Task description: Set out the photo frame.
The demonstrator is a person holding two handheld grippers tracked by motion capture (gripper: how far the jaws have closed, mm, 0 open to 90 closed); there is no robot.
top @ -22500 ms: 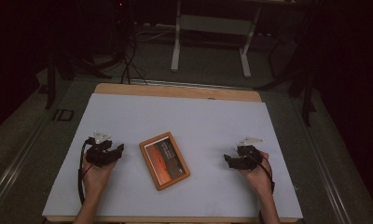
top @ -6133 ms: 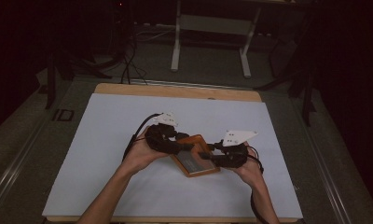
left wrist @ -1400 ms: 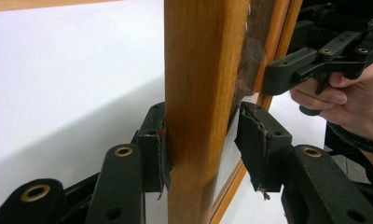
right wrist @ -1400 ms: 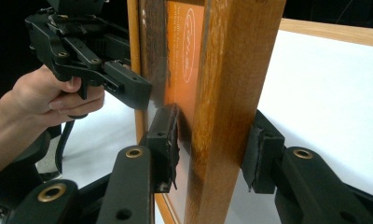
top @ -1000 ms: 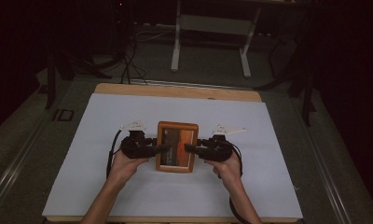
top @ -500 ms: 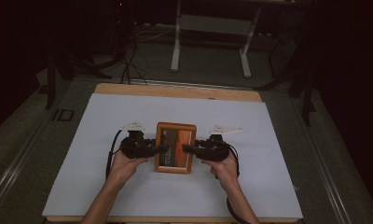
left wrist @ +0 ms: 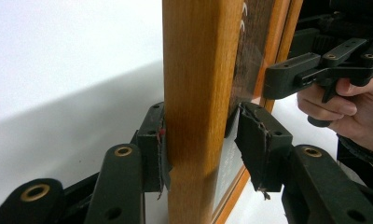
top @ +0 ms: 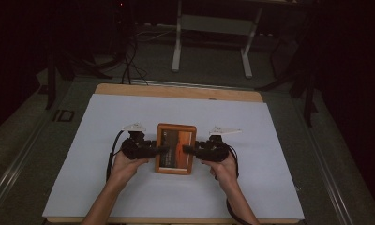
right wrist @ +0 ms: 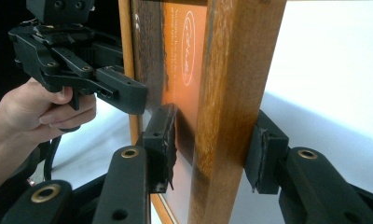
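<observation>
A wooden picture frame (top: 176, 133) with an orange and brown print is held at the middle of the white table top, its glass side toward the person. My left gripper (top: 163, 150) is shut on the frame's left side, and my right gripper (top: 188, 150) is shut on its right side. In the left gripper view the frame's edge (left wrist: 198, 56) stands between the pads of my left gripper (left wrist: 201, 144), one behind the wood and one on the glass side. The right gripper view shows my right gripper (right wrist: 212, 149) clamping the opposite edge (right wrist: 236, 70) the same way.
A white sheet (top: 106, 187) covers the table, with a bare wooden strip (top: 176, 91) along the far edge. Behind the table a metal stand (top: 209, 47) and cables (top: 129, 61) rest on the dark floor. A small dark item (top: 63, 115) lies off the table's left side.
</observation>
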